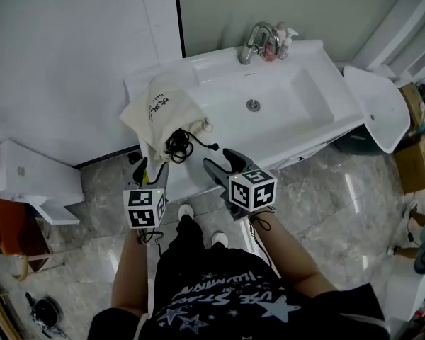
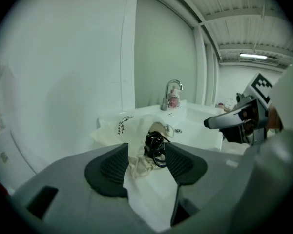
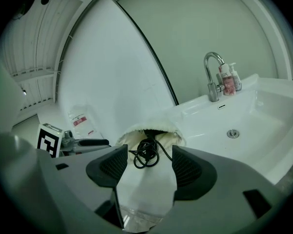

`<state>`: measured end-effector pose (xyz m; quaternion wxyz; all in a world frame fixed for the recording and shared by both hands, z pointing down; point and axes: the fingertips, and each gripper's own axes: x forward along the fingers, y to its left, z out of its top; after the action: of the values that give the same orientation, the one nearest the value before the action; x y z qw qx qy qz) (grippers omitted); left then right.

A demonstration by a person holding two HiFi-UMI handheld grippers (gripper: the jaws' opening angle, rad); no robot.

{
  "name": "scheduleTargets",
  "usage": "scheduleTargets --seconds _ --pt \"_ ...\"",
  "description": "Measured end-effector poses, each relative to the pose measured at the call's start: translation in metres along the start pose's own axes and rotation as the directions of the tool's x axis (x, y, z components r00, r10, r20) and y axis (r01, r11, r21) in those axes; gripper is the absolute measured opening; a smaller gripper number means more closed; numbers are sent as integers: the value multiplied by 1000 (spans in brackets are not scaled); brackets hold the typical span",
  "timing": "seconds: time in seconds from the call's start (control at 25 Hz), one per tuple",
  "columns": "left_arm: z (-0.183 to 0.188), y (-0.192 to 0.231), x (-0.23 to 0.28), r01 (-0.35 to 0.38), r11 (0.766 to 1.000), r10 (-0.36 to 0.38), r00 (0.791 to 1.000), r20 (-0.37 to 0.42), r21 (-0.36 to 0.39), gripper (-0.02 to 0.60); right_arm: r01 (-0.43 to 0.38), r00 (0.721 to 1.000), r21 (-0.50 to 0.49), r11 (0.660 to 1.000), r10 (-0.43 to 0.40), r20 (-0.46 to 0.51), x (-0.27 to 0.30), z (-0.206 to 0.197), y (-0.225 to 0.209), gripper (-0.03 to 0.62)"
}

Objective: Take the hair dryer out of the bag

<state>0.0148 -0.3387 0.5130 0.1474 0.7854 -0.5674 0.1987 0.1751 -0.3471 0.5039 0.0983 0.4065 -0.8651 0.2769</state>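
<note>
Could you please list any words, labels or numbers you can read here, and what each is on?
None reads clearly.
Print on the bag: too small.
Lettering on the shirt: too warped.
Red-striped sticker: blurred.
Labels on the bottles: too small.
Cubes on left gripper, right gripper: square markers only.

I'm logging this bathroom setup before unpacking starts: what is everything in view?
bag: one, cream cloth, on the counter left of the basin, mouth towards the person
cord: one, black, coiled, spilling from the bag's mouth; the hair dryer itself is hidden
sink: one, white, against the wall
faucet: one, chrome, behind the basin
bottles: two, pink and white, beside the faucet
box: one, white, on the floor at left
cardboard boxes: brown, right edge; count unclear
shoes: two, white, on the floor by the sink
left gripper: grey, jaws apart, empty, short of the bag
right gripper: grey, jaws apart, empty
</note>
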Motion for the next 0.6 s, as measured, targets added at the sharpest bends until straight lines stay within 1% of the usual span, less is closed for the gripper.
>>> scheduleTargets --seconds 0.16,0.2,0.24,0.32,0.44,0.6 --pt "-5 8 34 39 998 -35 996 -79 47 247 -2 999 -5 1000 2 -40 29 6 5 265" --pt "-4 11 40 46 998 -42 995 -91 50 226 -3 999 -6 1000 3 -53 37 8 6 262" --pt "-3 14 44 56 997 -51 994 -98 44 178 -6 998 -5 1000 6 -69 45 8 7 261" --pt "1 18 47 90 996 -88 991 -102 15 63 -19 994 2 1000 19 -110 60 6 11 255" --pt "8 18 50 172 985 -174 979 -106 -24 46 -38 985 7 999 39 -170 84 6 15 245" --pt "12 22 54 231 971 -236 966 -102 -53 43 -41 975 18 999 44 -218 115 12 15 238"
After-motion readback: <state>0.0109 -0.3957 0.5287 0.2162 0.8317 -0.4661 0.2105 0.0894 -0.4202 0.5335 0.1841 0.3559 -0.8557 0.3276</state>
